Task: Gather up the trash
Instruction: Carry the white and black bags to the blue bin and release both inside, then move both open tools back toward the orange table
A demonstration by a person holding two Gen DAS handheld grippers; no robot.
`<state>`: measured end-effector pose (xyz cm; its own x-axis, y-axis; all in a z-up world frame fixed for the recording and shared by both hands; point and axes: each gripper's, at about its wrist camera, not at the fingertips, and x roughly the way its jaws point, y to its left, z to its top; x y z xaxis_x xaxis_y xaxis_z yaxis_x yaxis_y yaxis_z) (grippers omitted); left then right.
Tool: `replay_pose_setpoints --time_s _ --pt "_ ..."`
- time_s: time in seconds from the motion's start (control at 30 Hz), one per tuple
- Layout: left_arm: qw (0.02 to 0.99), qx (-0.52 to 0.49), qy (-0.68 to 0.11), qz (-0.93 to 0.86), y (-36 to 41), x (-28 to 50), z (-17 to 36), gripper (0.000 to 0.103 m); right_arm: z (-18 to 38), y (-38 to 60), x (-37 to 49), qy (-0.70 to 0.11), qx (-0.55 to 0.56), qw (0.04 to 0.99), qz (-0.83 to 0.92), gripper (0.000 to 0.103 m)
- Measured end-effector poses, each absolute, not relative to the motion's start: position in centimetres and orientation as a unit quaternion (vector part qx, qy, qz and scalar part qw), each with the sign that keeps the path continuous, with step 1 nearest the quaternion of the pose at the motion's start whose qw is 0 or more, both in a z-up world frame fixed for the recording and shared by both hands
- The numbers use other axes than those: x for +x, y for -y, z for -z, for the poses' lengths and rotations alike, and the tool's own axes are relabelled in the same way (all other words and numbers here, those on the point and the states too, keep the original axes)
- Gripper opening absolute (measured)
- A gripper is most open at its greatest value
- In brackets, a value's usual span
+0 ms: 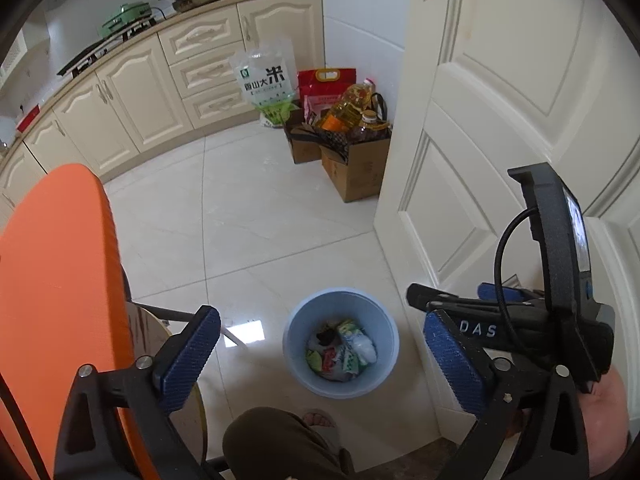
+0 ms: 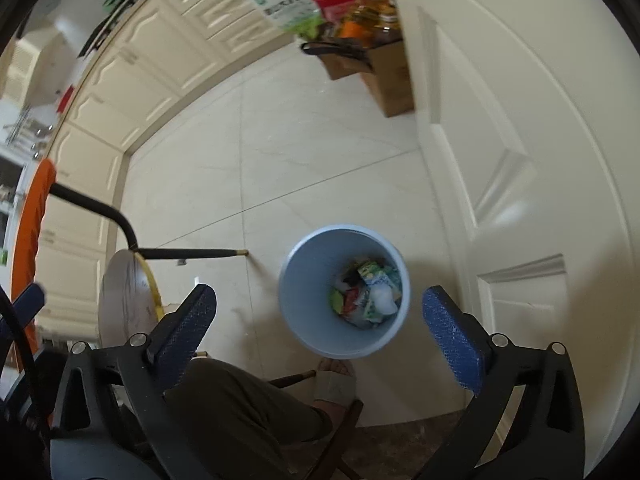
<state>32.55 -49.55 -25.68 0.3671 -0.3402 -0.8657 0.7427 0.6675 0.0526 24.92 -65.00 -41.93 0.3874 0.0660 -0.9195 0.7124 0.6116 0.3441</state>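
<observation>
On the pale tiled floor, at about six o'clock in both wrist views, stands a round light-blue bin, upright and open-topped, just beside a cream panelled door. Crumpled trash lies at its bottom: green, white and red wrappers mixed with clear plastic. Both grippers hang above it, the left gripper and the right gripper each with blue-padded jaws spread wide and nothing between them. A person's slippered foot sits at six o'clock from the bin.
</observation>
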Motion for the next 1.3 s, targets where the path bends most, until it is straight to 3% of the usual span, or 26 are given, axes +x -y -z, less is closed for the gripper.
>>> replay_pose_setpoints --time_s 0.37,0.73,1.3 --pt "0.826 0.185 -0.403 0.347 44.5 28.8 21.0 0.102 37.4 64.9 24.3 -0.476 0.38 0.757 0.236 0.103" --pt "0.877 0.111 -0.344 0.318 31.7 24.6 15.2 0.102 26.8 59.2 26.3 -0.415 0.326 0.825 0.202 0.103" --pt "0.955 0.009 -0.272 0.118 8.3 17.6 11.1 0.102 11.9 36.2 34.9 -0.33 0.143 0.93 0.068 0.103"
